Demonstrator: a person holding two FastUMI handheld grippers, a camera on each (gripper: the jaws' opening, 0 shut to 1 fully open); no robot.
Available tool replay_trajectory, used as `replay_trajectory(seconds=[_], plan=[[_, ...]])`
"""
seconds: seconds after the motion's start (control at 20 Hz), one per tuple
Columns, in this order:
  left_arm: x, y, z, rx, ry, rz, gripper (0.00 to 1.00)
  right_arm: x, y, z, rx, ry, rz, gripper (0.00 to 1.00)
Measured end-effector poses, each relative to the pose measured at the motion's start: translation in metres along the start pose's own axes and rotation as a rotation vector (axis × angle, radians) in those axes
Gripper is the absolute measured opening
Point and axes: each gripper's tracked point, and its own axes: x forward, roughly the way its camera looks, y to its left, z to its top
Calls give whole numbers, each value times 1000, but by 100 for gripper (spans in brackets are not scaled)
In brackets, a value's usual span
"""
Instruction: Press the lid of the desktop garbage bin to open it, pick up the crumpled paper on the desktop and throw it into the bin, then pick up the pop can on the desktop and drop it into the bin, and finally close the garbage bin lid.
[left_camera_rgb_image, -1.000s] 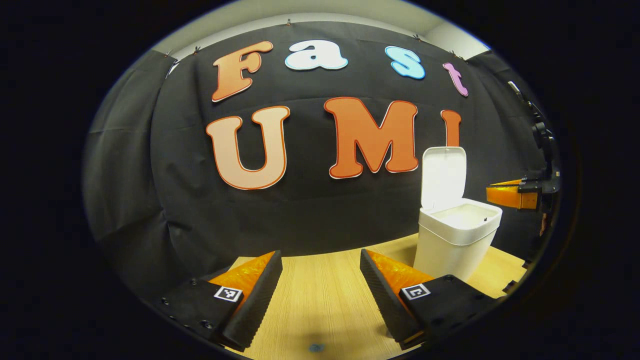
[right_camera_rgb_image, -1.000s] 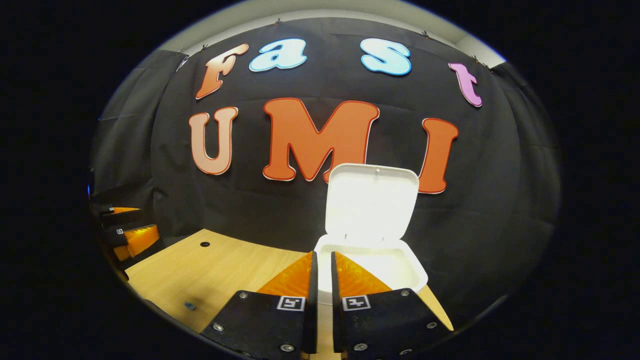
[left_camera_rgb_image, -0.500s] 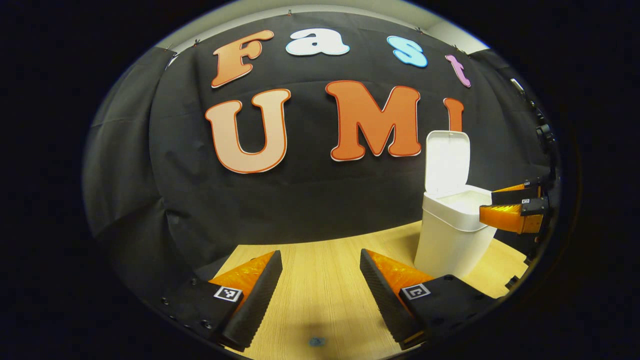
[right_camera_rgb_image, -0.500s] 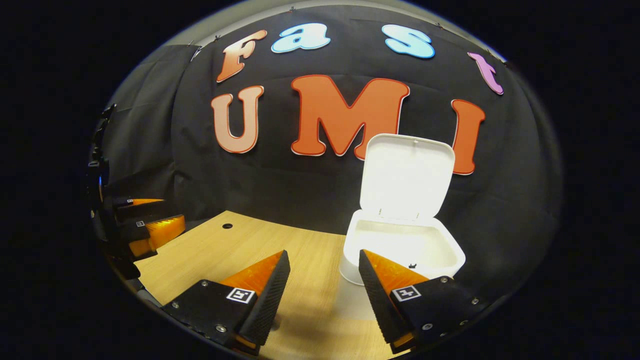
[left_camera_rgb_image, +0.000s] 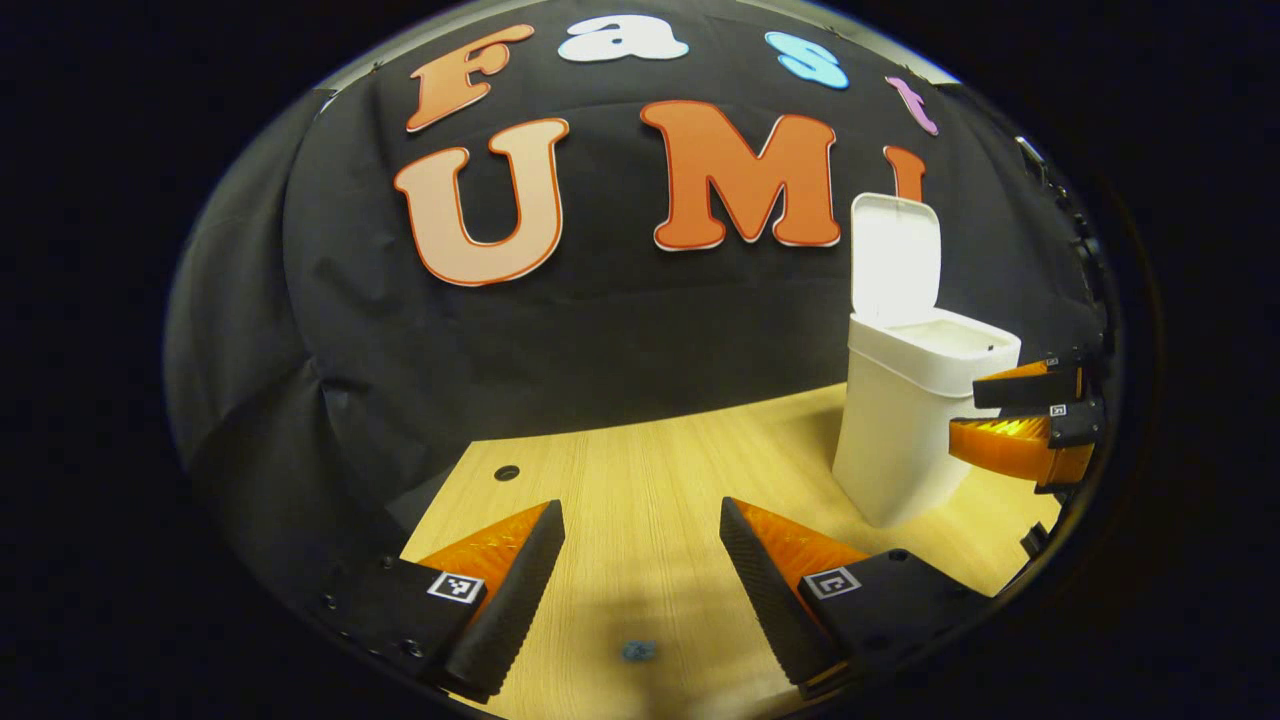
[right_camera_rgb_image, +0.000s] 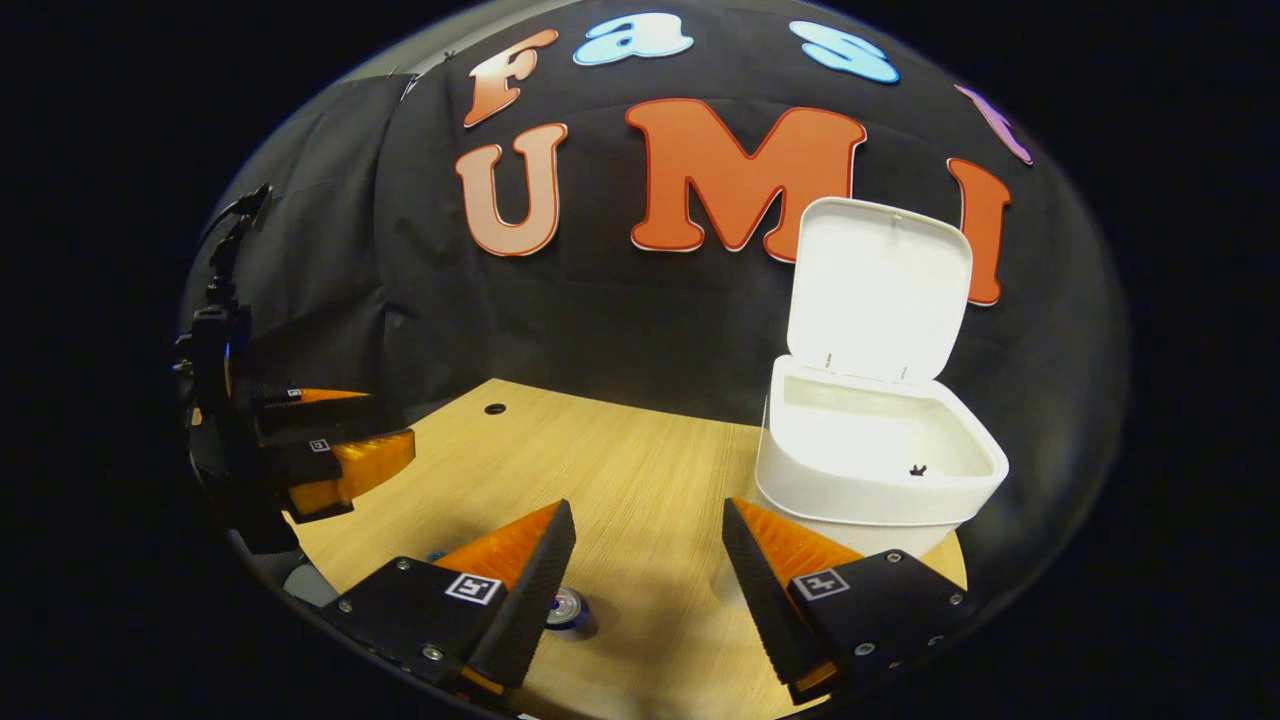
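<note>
The right gripper has backed off and dropped from above the bin, its fingers gone from nearly closed to wide and empty. The lid stands up. The can lies by the counter's near edge, likely next. The left gripper hangs wide, empty.

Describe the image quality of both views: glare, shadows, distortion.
Left gripper view: fisheye bends the table edge into a curve; the bin lid glows overexposed; a soft shadow lies between the left gripper fingers. Right gripper view: the bin's inside is blown out white; the can is dim.
</note>
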Motion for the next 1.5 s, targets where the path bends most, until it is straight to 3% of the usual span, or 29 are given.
replay_trajectory(seconds=[0.4, 0.85, 1.2, 1.5], plan=[[5, -9, -51, -49, 163, -53, 100, 3, 14, -40, -4, 82, 33, 90], [17, 5, -115, -100, 375, -30, 100, 14, 27, -70, -11, 184, 59, 90], [18, 1, -153, -188, 516, -67, 100, 19, 36, -102, -5, 264, 85, 91], [20, 4, -189, -193, 626, -80, 99, 15, 41, -120, -7, 311, 106, 91]])
